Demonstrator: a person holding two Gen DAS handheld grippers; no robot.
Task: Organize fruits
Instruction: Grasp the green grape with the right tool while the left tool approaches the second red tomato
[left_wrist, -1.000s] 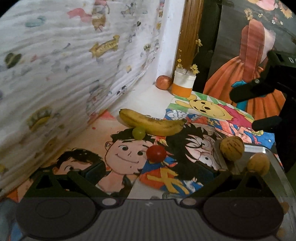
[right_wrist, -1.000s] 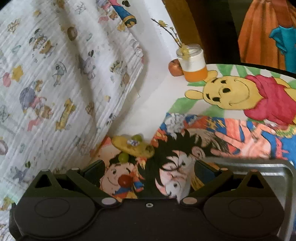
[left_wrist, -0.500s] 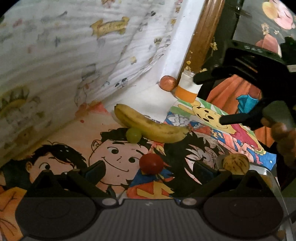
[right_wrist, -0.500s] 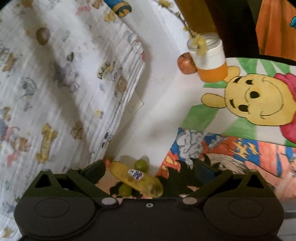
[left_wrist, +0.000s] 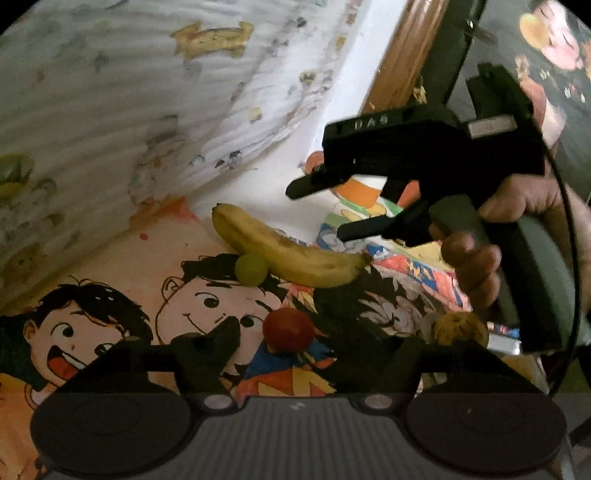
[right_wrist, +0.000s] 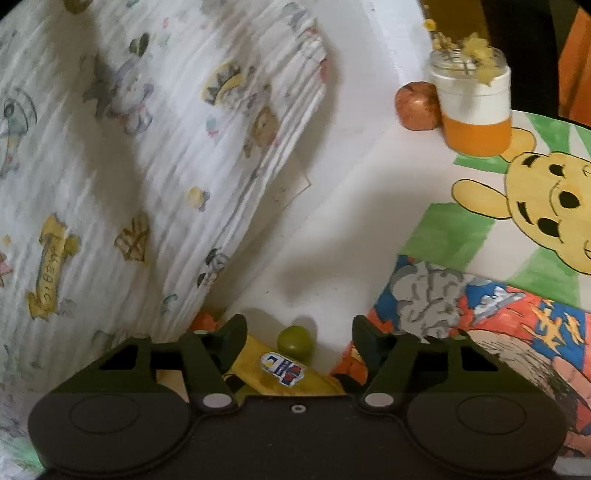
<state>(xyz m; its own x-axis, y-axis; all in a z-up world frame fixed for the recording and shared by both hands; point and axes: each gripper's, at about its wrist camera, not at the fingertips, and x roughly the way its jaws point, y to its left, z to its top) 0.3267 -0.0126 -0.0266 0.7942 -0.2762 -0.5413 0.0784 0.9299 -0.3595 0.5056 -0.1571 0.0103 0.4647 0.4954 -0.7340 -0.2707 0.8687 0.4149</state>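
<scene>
The right gripper (left_wrist: 328, 210) is hovering with jaws apart over the banana (left_wrist: 284, 251) at mid-frame on the bench (right_wrist: 354, 206); the left gripper (left_wrist: 314, 339) is waiting with jaws apart, empty. Closing could nudge the green grape (left_wrist: 251, 268) touching the banana and send it rolling. Only the right wrist view is showing a second grape (right_wrist: 293, 340) behind the banana and its sticker (right_wrist: 282, 369); only the left is showing the cherry tomato (left_wrist: 289, 329).

The right gripper (right_wrist: 297, 341) is held with its jaws parted over a banana (right_wrist: 284, 373) bearing a sticker (right_wrist: 283, 368). A green grape (right_wrist: 294, 340) is seen just beyond the banana. Farther off, an apple (right_wrist: 417, 106) sits beside a jar (right_wrist: 474, 101).
</scene>
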